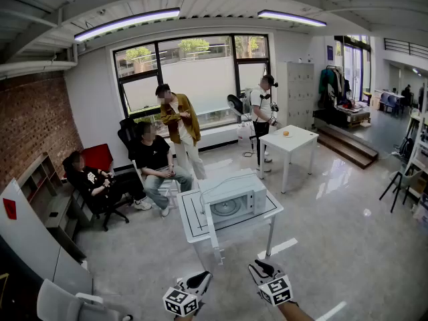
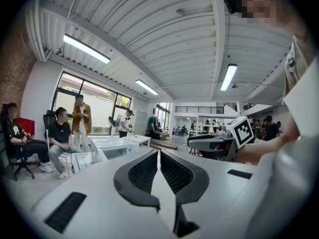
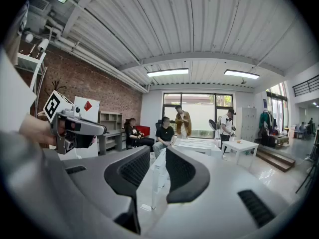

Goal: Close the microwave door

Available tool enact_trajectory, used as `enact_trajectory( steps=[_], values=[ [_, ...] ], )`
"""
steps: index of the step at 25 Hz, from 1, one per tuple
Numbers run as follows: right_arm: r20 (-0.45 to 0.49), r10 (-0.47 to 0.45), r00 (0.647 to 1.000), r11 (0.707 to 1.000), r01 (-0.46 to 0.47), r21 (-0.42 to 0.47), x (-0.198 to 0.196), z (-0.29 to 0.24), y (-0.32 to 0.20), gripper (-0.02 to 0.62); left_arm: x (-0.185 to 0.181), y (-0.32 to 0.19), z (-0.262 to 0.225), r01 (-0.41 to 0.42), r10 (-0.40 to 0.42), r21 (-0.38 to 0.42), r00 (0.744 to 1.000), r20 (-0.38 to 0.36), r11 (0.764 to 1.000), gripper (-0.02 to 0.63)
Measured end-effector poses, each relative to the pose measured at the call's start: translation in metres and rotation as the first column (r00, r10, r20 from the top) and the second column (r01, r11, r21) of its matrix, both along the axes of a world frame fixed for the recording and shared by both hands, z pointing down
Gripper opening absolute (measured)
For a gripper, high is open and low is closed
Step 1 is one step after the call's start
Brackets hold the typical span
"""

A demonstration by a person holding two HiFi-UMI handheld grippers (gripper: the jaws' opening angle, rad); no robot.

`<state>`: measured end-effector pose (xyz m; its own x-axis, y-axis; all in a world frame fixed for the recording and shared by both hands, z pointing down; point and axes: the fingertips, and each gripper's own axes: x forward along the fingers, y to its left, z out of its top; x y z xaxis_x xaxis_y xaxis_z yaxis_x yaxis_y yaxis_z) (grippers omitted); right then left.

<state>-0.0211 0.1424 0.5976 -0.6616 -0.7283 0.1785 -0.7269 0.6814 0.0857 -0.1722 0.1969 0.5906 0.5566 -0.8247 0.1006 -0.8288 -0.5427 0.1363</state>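
Left gripper: the left gripper [image 2: 159,156], smooth grey plastic with black ribbed pads, has its curved jaws pressed tip to tip with nothing between them; it shows low in the head view [image 1: 202,279].
Right gripper: the right gripper [image 3: 158,158], of the same grey shell and black ribbed pads, has its jaws standing apart and empty; it shows low in the head view [image 1: 258,268], just beside the left one.
Marker cubes: a white cube with black square markers [image 1: 179,301] sits behind the left gripper, and another [image 1: 275,291] behind the right.
Microwave: the white box-shaped microwave [image 1: 249,190] stands on the middle of the table, well apart from both grippers; a round glass turntable shows in its open cavity.
Door: the flat white microwave door [image 1: 211,225] is swung out from the oven's left side toward the table's near edge.
Table: the square white table [image 1: 191,223] has thin legs and a black line running round its top near the edges.
Floor: the glossy grey floor [image 1: 334,233] reflects the ceiling lights.
Second table: a smaller white table [image 1: 297,141] stands farther back, by the window.
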Motion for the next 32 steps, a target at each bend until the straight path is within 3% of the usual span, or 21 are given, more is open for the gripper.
enact_trajectory(
  steps=[15,32],
  values=[
    [0.067,-0.052,0.996,0.998,0.054,-0.037,-0.009,-0.001,0.005,0.117,-0.004,0.001,0.002,0.009,-0.009,-0.002,1.000,0.002,1.000,0.006],
    [0.046,-0.057,0.997,0.998,0.058,-0.023,-0.006,0.003,-0.001,0.117,-0.002,-0.009,0.007,0.020,-0.020,-0.009,1.000,0.012,1.000,0.006]
  ],
)
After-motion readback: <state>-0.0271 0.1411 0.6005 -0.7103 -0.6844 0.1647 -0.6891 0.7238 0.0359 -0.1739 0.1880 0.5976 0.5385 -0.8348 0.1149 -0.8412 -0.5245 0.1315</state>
